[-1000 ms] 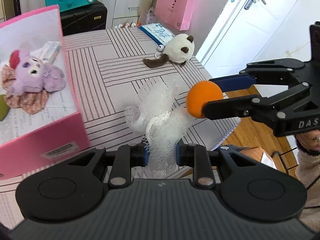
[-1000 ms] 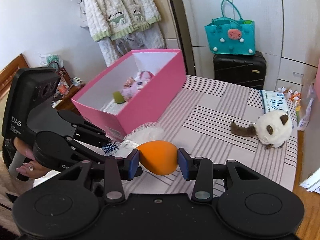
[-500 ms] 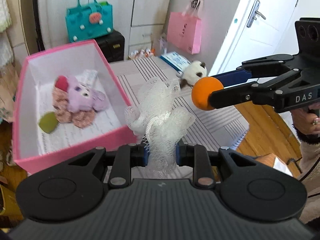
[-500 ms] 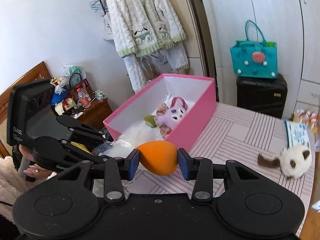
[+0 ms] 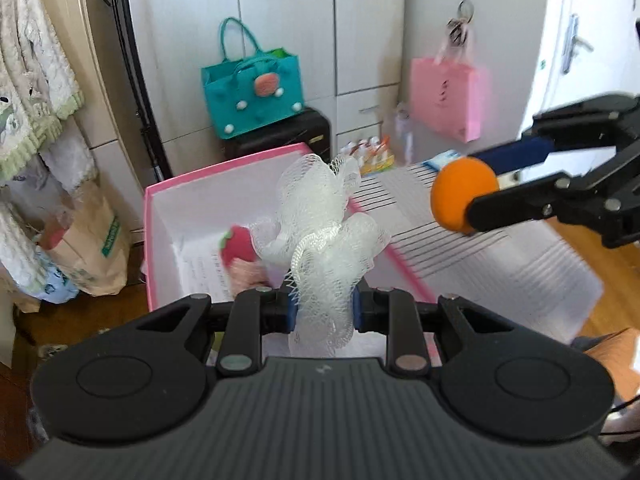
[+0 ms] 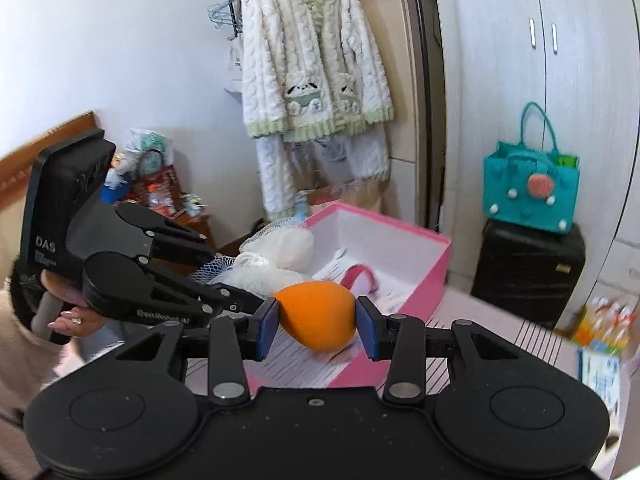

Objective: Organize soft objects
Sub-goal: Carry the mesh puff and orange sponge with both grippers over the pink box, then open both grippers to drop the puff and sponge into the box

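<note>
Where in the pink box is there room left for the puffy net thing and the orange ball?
The box floor looks bare along its far white wall and left side, beside the strawberry toy. The near middle is crowded: plush toys lie there, partly hidden by the mesh puff. The striped table right of the box is bare too.

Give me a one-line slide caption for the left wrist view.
Left gripper clamps a white mesh bath pouf above the pink box, while the right gripper holds an orange sponge alongside.
</note>
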`<state>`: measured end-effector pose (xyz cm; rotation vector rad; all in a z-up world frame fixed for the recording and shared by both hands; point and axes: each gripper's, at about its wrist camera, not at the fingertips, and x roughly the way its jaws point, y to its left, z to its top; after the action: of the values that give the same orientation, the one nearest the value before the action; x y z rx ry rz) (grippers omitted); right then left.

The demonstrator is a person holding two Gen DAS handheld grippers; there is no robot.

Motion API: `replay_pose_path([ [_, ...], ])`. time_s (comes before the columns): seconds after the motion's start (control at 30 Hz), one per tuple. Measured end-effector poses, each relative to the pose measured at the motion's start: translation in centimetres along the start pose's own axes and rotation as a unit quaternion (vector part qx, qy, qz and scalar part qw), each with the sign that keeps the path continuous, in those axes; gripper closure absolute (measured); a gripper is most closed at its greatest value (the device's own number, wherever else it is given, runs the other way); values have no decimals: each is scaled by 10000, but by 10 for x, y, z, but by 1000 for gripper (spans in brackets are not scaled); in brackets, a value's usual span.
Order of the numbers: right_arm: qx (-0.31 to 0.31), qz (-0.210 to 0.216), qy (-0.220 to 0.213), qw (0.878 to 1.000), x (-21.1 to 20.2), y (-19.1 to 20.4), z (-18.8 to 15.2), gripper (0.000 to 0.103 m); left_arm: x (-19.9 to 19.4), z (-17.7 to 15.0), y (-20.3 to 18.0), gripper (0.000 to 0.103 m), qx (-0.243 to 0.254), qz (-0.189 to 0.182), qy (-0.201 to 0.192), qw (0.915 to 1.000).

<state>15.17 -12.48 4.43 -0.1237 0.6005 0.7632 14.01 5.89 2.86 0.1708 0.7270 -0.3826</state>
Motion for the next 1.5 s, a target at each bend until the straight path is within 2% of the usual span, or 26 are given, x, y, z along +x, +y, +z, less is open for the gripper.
replay_pose_path([
  [0.1, -172, -192, -16, 9997, 28, -6, 10, 56, 20, 8, 20, 79, -117, 160, 90, 9998],
  [0.17, -301, -280, -95, 9991, 46, -8, 14, 56, 31, 11, 28, 77, 5, 601, 4, 9982],
  [0.27, -400, -397, -96, 9984, 75, -11, 21, 56, 51, 16, 38, 76, 352, 1301, 11, 9909],
  [0.37, -629, -617, -194, 9959, 98, -10, 32, 56, 72, 21, 50, 76, 419, 1653, 163, 9852],
  [0.5, -748, -770, -63, 9942, 123, -17, 46, 56, 86, 24, 61, 76, 279, 1515, 292, 9876],
  [0.67, -602, -795, 290, 9946, 155, -33, 50, 56, 89, 24, 61, 76, 102, 1070, 453, 9932],
  [0.77, -572, -873, 518, 9932, 175, -40, 50, 56, 96, 26, 59, 76, 115, 1164, 533, 9917],
  [0.87, -568, -885, 712, 9919, 190, -43, 48, 56, 102, 27, 60, 70, 119, 1272, 565, 9902],
  [0.97, -607, -1051, 897, 9885, 203, -44, 45, 55, 95, 25, 62, 57, -11, 1390, 285, 9899],
  [1.0, -566, -1083, 923, 9882, 206, -45, 45, 55, 91, 24, 61, 56, 48, 1424, 209, 9896],
  [1.13, -57, -911, 938, 9914, 210, -60, 47, 54, 82, 24, 61, 56, 110, 1534, 35, 9881],
  [1.3, 216, -944, 842, 9917, 205, -68, 44, 52, 76, 27, 66, 56, -122, 1335, 31, 9910],
  [1.37, 290, -870, 821, 9924, 198, -68, 42, 44, 73, 26, 67, 56, -182, 1288, 46, 9915],
  [1.5, 411, -901, 711, 9925, 181, -68, 44, 44, 65, 21, 66, 53, -268, 1164, 165, 9927],
])
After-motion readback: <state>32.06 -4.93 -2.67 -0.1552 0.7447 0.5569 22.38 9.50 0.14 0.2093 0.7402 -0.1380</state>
